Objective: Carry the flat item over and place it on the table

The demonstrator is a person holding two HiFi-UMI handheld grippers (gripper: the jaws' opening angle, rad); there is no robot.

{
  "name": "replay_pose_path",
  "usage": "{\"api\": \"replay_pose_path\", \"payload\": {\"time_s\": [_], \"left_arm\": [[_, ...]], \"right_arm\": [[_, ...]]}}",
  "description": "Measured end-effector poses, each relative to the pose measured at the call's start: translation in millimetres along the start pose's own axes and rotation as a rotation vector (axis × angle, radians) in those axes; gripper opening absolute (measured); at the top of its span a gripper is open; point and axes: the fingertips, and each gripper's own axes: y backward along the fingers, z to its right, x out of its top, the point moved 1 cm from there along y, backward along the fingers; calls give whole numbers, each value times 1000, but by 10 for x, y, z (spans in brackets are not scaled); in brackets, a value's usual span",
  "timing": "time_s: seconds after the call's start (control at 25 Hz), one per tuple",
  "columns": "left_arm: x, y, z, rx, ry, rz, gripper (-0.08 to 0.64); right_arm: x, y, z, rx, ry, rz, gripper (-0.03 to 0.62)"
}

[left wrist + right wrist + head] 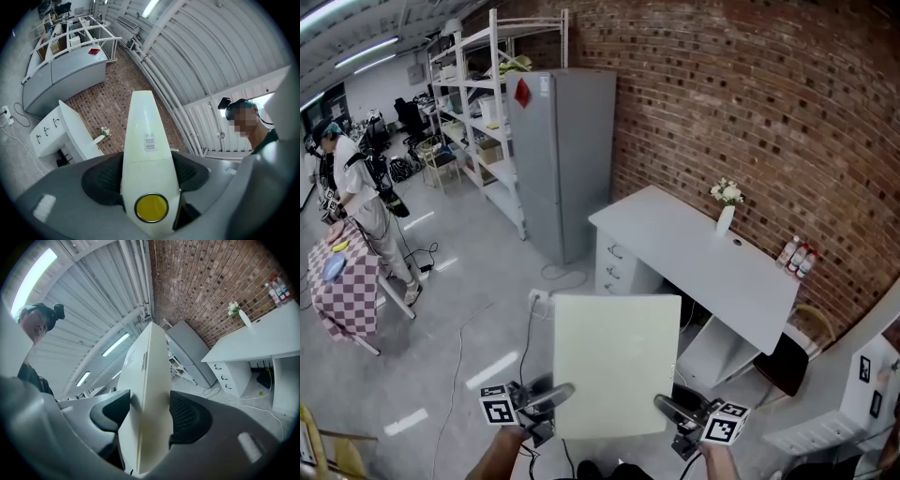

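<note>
Pale-cream square board (617,361), barcode label (149,141); left gripper (558,395), right gripper (667,405) fingers (187,420) clamp it.

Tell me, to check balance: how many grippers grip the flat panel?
2. The left gripper holds the panel at its near-left corner; the right gripper at its near-right corner. No other gripper is visible.

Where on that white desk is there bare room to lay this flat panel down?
The white desk is bare from its left corner to the flower vase, and along its front edge. Crowded only at the back right: the vase, then bottles by the brick wall.
</note>
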Motion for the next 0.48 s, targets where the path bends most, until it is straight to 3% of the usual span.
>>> {"api": "replay_pose_path", "payload": {"time_s": [0.48], "left_arm": [[179,-61,-239,0,14,-7,313]], "right_arm": [[100,-207,154,-13,-17,13,250]]}}
